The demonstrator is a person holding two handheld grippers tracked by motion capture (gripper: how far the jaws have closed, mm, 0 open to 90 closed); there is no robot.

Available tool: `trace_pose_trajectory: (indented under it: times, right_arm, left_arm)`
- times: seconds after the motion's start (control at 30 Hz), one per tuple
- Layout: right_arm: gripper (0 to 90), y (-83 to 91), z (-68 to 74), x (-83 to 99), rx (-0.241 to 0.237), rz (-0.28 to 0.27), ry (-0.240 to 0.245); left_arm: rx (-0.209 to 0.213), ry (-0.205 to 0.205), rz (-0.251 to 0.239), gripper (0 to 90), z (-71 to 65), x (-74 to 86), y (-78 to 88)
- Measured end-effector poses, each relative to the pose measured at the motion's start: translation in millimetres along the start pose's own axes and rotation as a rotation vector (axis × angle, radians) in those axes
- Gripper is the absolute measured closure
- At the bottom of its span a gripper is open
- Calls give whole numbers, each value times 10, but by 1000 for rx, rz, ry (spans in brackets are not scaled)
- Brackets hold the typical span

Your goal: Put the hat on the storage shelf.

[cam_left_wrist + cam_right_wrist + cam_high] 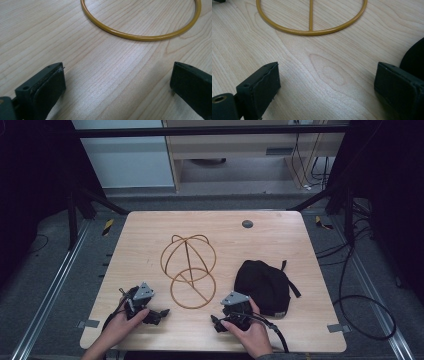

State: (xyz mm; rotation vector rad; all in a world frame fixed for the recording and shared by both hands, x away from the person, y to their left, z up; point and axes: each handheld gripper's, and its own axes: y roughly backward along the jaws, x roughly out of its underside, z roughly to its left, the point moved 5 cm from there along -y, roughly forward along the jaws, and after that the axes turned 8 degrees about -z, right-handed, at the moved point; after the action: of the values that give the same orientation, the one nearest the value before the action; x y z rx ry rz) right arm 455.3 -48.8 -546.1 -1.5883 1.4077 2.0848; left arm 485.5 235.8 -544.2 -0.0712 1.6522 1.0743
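I sit at a light wooden table (150, 230) and hold a black gripper in each hand. My left gripper (159, 314) rests low on the near left part of the table, and its jaws are spread wide with nothing between them but bare wood. My right gripper (216, 323) rests on the near right part, and its jaws are spread wide too, with nothing in them. In the middle of the table stands a gold wire stand made of round hoops and thin rods (189, 265). Its flat bottom ring (140, 37) lies on the wood just ahead of my left gripper, not touching it. The same ring, with a straight rod crossing it, lies ahead of my right gripper. A soft black cloth cap (263, 286) sits just beside my right gripper, to the right of the gold stand.
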Motion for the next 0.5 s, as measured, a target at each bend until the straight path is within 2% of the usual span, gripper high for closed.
trace_pose_trajectory:
  times: [0.17, 0.2, 0.3, 0.37, 0.5]
  right_arm:
    - [76, 23, 7, -16, 14, 27, 10]
    - [77, 43, 7, -29, 29, 23, 18]
    - [79, 146, -3, -84, 43, 3, 8]
    - [78, 254, -22, -122, 75, -14, 22]
    - [77, 442, -96, -155, 126, -44, 3]
  left_arm:
    - [1, 0, 0, 0, 0, -1, -1]
    - [1, 0, 0, 0, 0, -1, -1]
    - [1, 0, 0, 0, 0, -1, -1]
    - [1, 1, 0, 0, -1, -1, -1]
    - [2, 0, 0, 0, -1, -1, -1]
